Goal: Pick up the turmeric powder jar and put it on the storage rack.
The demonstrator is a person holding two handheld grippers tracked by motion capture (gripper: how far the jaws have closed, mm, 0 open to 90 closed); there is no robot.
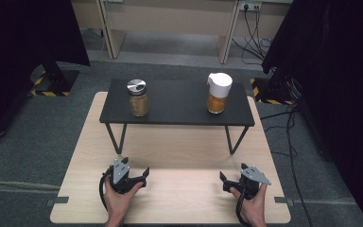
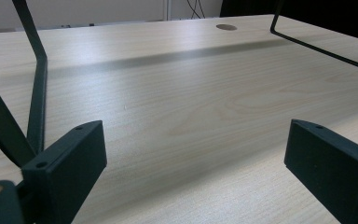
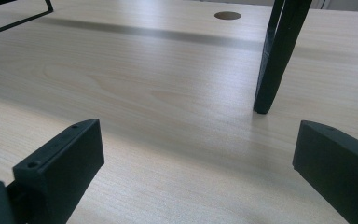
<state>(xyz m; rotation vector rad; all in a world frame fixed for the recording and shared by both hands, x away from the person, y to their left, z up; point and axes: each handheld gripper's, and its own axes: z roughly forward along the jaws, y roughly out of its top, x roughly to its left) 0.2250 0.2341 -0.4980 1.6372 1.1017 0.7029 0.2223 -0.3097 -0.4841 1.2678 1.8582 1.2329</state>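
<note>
Two jars on the black shelf, left gripper and right gripper low on the table (jaws apart, nothing held)

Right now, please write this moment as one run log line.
left gripper: open, empty | right gripper: open, empty | jar, shaker: on black shelf

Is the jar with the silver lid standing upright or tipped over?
Upright. The jar stands on its base on the black shelf, with its silver lid on top.
</note>
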